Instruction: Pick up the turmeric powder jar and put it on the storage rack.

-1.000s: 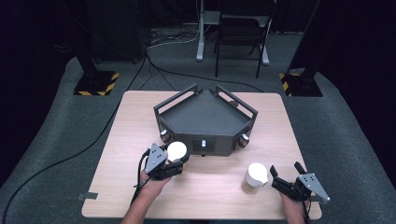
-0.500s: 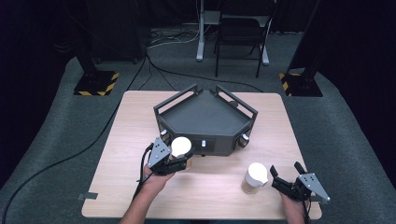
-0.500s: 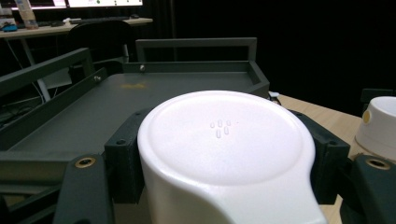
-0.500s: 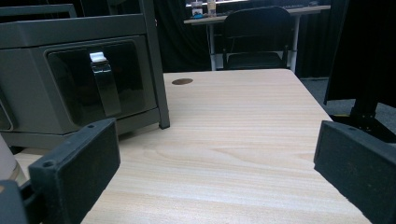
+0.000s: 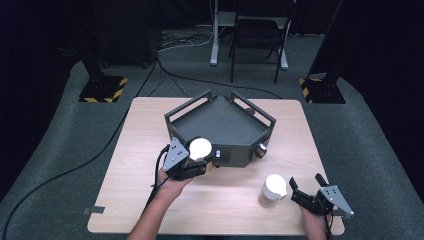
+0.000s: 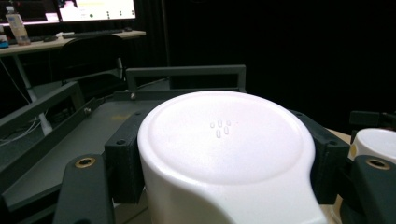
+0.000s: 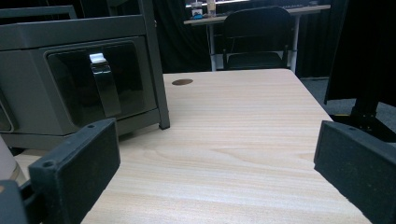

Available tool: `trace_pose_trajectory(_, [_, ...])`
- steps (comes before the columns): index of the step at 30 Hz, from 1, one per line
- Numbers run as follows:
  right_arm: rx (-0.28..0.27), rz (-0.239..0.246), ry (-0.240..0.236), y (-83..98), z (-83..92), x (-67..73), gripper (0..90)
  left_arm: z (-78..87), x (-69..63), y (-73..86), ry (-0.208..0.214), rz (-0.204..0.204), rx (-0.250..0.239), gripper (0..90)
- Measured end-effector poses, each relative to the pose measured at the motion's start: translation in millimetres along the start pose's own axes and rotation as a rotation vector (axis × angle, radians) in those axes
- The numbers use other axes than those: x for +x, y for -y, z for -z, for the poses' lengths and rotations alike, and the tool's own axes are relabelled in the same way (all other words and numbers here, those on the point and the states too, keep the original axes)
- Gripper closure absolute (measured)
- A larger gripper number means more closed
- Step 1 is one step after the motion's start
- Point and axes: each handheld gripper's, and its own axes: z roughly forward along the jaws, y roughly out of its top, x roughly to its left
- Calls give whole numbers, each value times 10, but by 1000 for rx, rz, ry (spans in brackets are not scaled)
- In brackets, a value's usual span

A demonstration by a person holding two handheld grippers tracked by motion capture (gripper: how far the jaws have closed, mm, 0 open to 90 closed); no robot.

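Cup (image 6: 224, 154) hides left tool's (image 5: 192, 162) pads.

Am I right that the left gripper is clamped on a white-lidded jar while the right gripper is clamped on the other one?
Not quite. The right gripper is open, beside the other white-lidded jar, as the right gripper view shows. The left gripper is indeed clamped on its white-lidded jar.

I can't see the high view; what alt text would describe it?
A person's left hand-held gripper grips a white-lidded jar in front of a dark grey angular tray on a wooden table. The right hand-held gripper rests open beside a second white-lidded jar.
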Motion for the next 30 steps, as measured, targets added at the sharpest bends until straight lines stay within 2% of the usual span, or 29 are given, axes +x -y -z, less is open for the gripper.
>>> trace_pose_trajectory(14, [-4, -18, -18, 7, 4, -45, 0, -193, -13, -293, 14, 4, -45, 308])
trace_pose_trajectory(19, [-5, -26, -21, 8, 4, -60, 0, -300, -49, -424, -2, -21, -43, 308])
trace_pose_trajectory(25, [-7, -42, -30, 11, 5, -87, 0, -400, -73, -541, 7, -17, -59, 308])
trace_pose_trajectory(30, [-10, -48, -34, 16, 5, -99, 0, -492, -115, -634, -16, -26, -62, 308])
